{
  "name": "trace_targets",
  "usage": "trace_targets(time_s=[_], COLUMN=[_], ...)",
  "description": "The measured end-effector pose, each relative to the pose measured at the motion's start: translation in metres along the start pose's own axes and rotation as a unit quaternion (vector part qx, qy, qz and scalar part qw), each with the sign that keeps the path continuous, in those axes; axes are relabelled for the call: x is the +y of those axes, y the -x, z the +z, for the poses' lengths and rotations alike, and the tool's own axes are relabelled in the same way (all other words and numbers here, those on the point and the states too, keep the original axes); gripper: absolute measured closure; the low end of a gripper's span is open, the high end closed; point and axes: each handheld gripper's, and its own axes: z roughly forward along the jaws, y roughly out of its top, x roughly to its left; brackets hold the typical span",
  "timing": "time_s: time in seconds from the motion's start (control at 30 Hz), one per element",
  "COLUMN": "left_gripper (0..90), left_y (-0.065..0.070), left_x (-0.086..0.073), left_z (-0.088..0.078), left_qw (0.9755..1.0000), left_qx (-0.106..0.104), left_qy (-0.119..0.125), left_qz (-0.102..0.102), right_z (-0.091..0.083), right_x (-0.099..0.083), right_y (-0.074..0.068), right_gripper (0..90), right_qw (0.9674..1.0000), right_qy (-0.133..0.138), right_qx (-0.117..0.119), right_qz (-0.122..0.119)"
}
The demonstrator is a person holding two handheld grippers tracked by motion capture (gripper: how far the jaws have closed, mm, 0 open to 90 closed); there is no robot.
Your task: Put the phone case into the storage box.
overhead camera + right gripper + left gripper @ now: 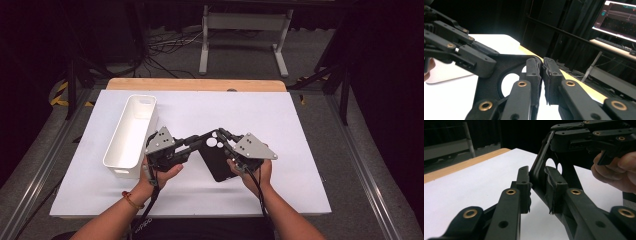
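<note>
A black phone case [216,159] with round camera cut-outs is held just above the white table top [280,115], near its front middle. From the left, my left gripper [202,142] is shut on the case's upper left edge. In the left gripper view both pads of the left gripper [537,180] press on the thin rim of the case [541,157]. From the right, my right gripper [225,136] is shut on the case's top corner. In the right gripper view the right gripper's [542,63] pads meet on that corner of the case [499,66].
A long white bin [131,131] stands on the table just left of my left hand, running front to back. The table's wooden far edge [195,84] borders a floor with cables and a white frame. A lit monitor [619,17] stands off to the side.
</note>
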Motion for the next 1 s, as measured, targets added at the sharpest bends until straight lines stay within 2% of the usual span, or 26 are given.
trace_targets(time_s=[0.2,0.27,0.47,0.6,0.7,0.77,0.87,1.0], left_gripper=[79.2,79.3,79.5,79.6,79.7,79.7,79.8,79.9], left_y=[0.0,0.0,0.003,0.004,0.004,0.005,0.005,0.003], left_x=[0.003,0.004,0.007,0.007,0.008,0.009,0.011,0.011], left_z=[-0.007,-0.009,-0.013,-0.015,-0.017,-0.017,-0.019,-0.021], left_qw=[0.9997,0.9997,0.9984,0.9983,0.9977,0.9977,0.9966,0.9967], left_qx=[0.018,0.017,0.033,0.034,0.038,0.038,0.043,0.049], left_qy=[0.008,0.005,0.005,0.009,0.007,0.008,0.004,0.004], left_qz=[0.017,0.019,0.046,0.046,0.057,0.056,0.07,0.065], right_z=[-0.005,-0.005,-0.006,-0.007,-0.007,-0.007,-0.007,-0.009], right_x=[0.004,0.005,0.006,0.007,0.008,0.008,0.01,0.012], right_y=[-0.007,-0.009,-0.01,-0.01,-0.01,-0.01,-0.01,-0.009], right_gripper=[83.9,83.8,83.7,83.5,83.3,83.1,82.9,80.9], right_qw=[0.9997,0.9997,0.9997,0.9996,0.9997,0.9996,0.9996,0.9995], right_qy=[0.014,0.016,0.019,0.021,0.021,0.021,0.02,0.021], right_qx=[-0.001,-0.001,0.005,0.01,0.013,0.016,0.018,0.022], right_qz=[-0.018,-0.021,-0.016,-0.015,-0.009,-0.007,-0.006,-0.003])
